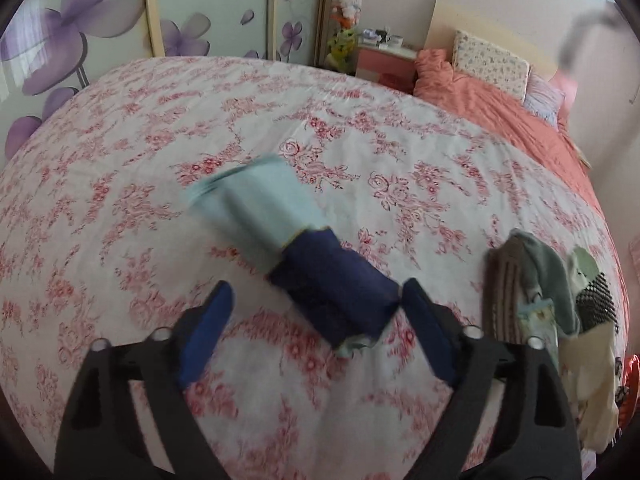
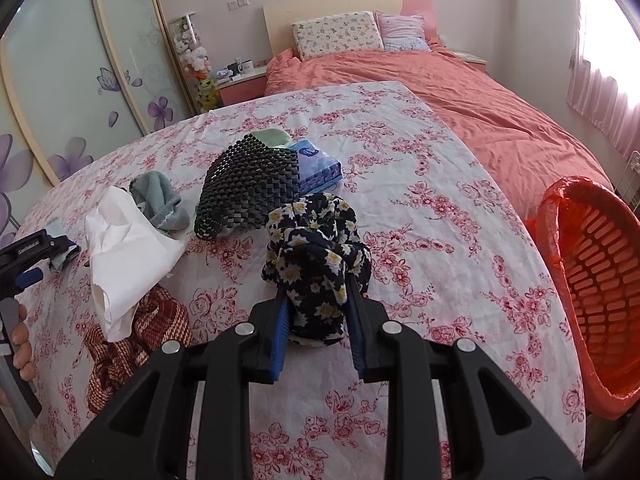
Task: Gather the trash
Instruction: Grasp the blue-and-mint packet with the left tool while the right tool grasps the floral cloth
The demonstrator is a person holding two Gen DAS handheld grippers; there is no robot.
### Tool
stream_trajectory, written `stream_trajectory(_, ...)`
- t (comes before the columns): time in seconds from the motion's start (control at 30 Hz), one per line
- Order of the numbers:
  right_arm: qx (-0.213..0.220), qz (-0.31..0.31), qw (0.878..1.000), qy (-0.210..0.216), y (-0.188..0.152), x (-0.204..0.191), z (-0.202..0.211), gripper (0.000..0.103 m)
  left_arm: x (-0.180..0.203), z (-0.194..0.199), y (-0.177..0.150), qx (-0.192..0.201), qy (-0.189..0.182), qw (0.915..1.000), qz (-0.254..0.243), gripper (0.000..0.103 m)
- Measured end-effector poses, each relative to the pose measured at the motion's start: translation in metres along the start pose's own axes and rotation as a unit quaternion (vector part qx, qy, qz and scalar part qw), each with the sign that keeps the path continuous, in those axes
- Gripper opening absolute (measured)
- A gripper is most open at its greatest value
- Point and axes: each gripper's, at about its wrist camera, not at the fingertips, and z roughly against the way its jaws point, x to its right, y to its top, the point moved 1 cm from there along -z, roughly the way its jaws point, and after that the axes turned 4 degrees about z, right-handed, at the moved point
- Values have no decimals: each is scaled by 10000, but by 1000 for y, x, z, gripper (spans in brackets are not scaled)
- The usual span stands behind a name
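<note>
A floral sheet (image 2: 420, 216) filled the middle of the frame. An orange duvet (image 2: 460, 92) and two pillows (image 2: 338, 34) lay at upper right, a wardrobe with purple flowers (image 1: 72, 24) upper left, plush toys (image 2: 192, 56) beside a pink nightstand (image 2: 240, 84).

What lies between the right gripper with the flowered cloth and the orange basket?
Only bare floral bedsheet, as the right wrist view shows. The right gripper is shut on the flowered cloth; the orange basket stands beside the bed.
</note>
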Motion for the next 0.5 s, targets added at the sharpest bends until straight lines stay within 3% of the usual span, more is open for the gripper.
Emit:
stream_trajectory(0.2,-11,66,10000,27,-1,2,0,26,2,-4,2,26,-357,9992,-202,48)
stream_trajectory(0.27,16,80,10000,20,-2,4,3,26,3,-1,-3,37,-551,9978,-359,43)
stream_trajectory(0.43,-7,33,10000,47,-3,7,3,26,13,14,-25,15,-1345,9860,-984,39)
stream_trajectory(0.5,-34,32,10000,57,-3,7,2,26,15,19,-32,105,-1297,9846,-1165,41)
